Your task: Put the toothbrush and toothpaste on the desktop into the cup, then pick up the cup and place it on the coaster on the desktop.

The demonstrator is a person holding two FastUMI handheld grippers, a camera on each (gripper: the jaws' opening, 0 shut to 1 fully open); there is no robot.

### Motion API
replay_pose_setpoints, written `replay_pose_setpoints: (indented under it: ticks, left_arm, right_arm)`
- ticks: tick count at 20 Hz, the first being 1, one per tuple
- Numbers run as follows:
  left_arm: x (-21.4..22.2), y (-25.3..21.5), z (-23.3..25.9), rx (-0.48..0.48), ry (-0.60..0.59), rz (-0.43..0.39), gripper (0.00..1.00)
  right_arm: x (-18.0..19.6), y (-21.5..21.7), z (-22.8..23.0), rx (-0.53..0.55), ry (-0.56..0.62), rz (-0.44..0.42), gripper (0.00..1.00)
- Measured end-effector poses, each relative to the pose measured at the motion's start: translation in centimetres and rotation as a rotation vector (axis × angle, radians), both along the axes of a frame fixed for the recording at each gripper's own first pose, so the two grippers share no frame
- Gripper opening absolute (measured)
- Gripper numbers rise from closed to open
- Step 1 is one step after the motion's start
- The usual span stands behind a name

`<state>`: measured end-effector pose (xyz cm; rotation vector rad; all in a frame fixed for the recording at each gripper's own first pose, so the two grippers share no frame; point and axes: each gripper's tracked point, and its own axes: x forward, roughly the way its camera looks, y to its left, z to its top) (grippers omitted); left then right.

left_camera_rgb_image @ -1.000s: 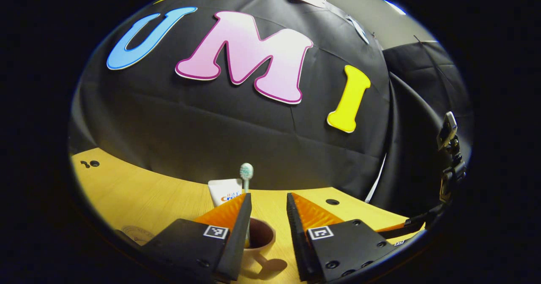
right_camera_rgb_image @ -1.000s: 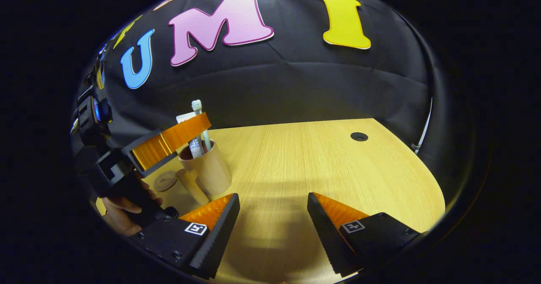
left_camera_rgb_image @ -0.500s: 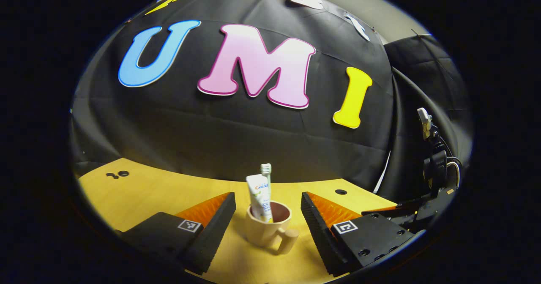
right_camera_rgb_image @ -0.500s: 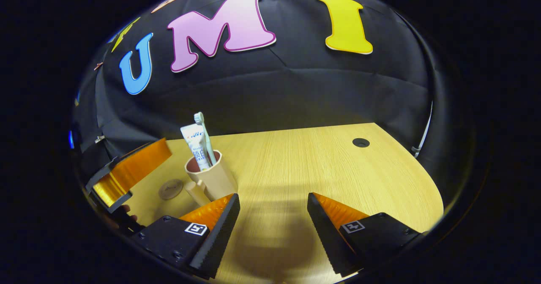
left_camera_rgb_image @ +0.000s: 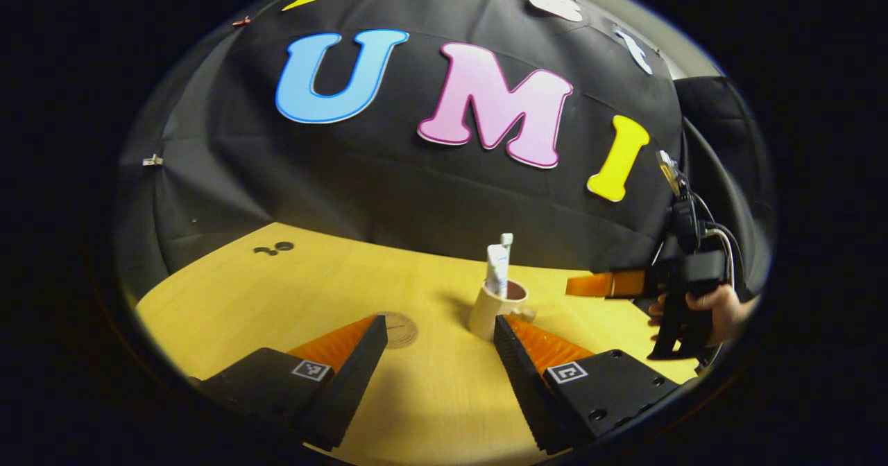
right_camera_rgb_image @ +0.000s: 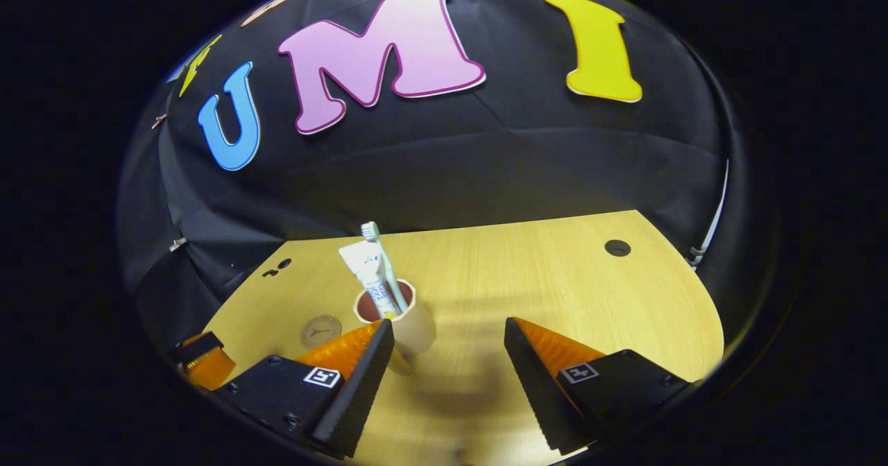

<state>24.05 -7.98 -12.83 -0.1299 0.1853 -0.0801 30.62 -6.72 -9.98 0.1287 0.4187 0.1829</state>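
Here, the cup (right_camera_rgb_image: pixel 406 324) stands upright on the wooden desk (right_camera_rgb_image: pixel 555 279), with the toothbrush (right_camera_rgb_image: pixel 381 261) and toothpaste (right_camera_rgb_image: pixel 368 275) both standing inside it and leaning toward the left of the right gripper view. The first half of the task looks done; the step in hand appears to be picking up the cup.

The coaster (right_camera_rgb_image: pixel 320 330), a small round disc, lies flat on the desk just beside the cup, apart from it. In the left gripper view the same coaster (left_camera_rgb_image: pixel 397 329) sits near the cup (left_camera_rgb_image: pixel 494 308).

The right tongs (right_camera_rgb_image: pixel 449 355) are spread wide and hold nothing; the cup is just ahead of their left finger. The left tongs (left_camera_rgb_image: pixel 440 351) are also spread and empty, with the cup past their right finger. In the left gripper view, the right tongs (left_camera_rgb_image: pixel 603 284) appear farther off, held by a hand (left_camera_rgb_image: pixel 714 308).

The next move probably calls for one pair of tongs to straddle the cup's wall or handle, close firmly, lift it level so nothing tips out, and set it centred on the coaster.
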Motion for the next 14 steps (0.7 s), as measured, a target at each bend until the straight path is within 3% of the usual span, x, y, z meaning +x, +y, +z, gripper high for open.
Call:
replay_pose_setpoints:
  ticks: [8, 14]
  left_arm:
    - [-4.5, 8.0, 1.7, 0.006, 0.037, 0.124, 0.98]
    - [-7.3, 12.5, 0.6, -0.021, 0.105, 0.193, 0.98]
  right_arm:
    - [1.4, 5.0, -0.3, -0.063, 0.237, 0.101, 0.98]
    - [2.7, 6.2, -4.4, -0.118, 0.468, 0.116, 0.98]
